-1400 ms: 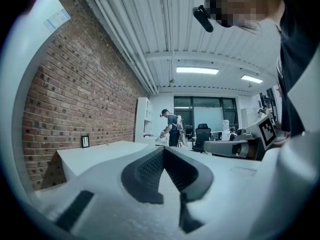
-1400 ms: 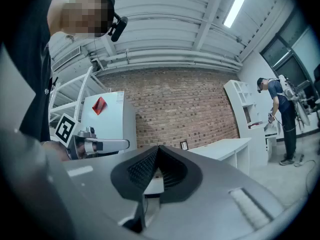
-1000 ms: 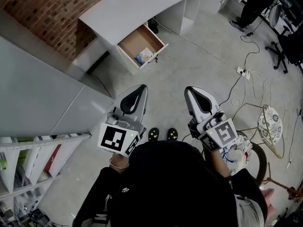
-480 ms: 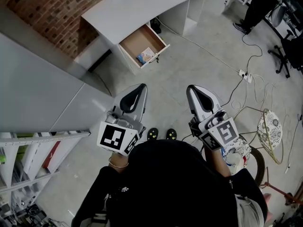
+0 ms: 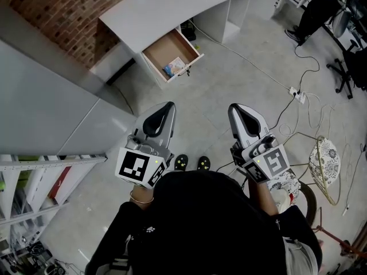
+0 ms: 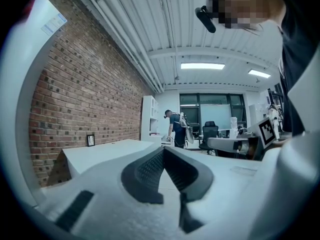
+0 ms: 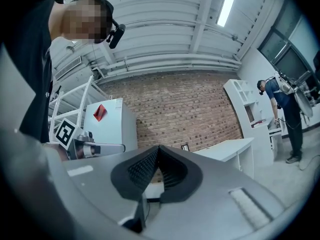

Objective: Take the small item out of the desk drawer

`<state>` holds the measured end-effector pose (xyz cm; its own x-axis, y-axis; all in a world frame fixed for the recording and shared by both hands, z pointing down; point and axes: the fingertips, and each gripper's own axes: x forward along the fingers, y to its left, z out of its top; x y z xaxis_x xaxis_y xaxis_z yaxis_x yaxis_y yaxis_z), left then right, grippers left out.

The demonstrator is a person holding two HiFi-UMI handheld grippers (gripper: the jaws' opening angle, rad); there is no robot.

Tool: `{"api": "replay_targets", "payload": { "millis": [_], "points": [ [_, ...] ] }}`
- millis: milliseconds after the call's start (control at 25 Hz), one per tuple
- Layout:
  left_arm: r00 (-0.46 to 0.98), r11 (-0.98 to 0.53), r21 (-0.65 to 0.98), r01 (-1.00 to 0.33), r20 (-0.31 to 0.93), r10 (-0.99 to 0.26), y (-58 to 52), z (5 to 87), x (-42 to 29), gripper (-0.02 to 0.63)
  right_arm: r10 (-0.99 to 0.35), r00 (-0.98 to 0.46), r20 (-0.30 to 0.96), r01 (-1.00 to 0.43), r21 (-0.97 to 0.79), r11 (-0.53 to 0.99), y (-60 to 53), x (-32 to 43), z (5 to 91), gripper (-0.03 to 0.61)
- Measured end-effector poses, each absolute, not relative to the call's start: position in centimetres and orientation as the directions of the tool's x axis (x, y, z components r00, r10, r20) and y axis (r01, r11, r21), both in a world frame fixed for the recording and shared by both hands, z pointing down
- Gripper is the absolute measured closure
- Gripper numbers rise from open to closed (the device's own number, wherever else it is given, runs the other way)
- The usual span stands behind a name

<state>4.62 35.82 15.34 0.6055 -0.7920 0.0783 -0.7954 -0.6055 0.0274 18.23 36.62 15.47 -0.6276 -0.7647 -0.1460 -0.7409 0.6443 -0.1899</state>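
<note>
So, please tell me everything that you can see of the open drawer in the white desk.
The shallow rectangular drawer with white walls and a brown, wood-like bottom stands pulled out from under the white curved desk top, above the grey concrete floor. Near its front wall lies a small blue-and-white item beside a pale flat piece. Only the desk touches it.

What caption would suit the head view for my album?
Left gripper and right gripper, both shut, well short of the open drawer in the desk.
</note>
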Motion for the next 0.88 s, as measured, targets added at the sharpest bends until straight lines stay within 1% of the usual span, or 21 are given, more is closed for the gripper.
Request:
{"api": "replay_targets", "payload": {
  "millis": [280, 680, 880],
  "points": [
    [0.589, -0.589, 0.022, -0.808, 0.086, -0.804, 36.6, 15.8, 6.3, 0.616, -0.755, -0.65, -0.089, -0.74, -0.152, 0.655, 37.1, 19.8, 17.0, 0.568],
    [0.556, -0.557, 0.021, -0.83, 0.098, -0.825, 37.4, 16.5, 6.4, 0.617, -0.728, -0.666, -0.162, -0.694, -0.223, 0.684, 37.8, 20.5, 16.2, 0.568],
    [0.546, -0.547, 0.022, -0.837, 0.096, -0.832, 36.7, 16.5, 6.0, 0.616, -0.742, -0.659, -0.122, -0.712, -0.216, 0.668, 37.1, 20.9, 17.4, 0.568]
  ]
}}
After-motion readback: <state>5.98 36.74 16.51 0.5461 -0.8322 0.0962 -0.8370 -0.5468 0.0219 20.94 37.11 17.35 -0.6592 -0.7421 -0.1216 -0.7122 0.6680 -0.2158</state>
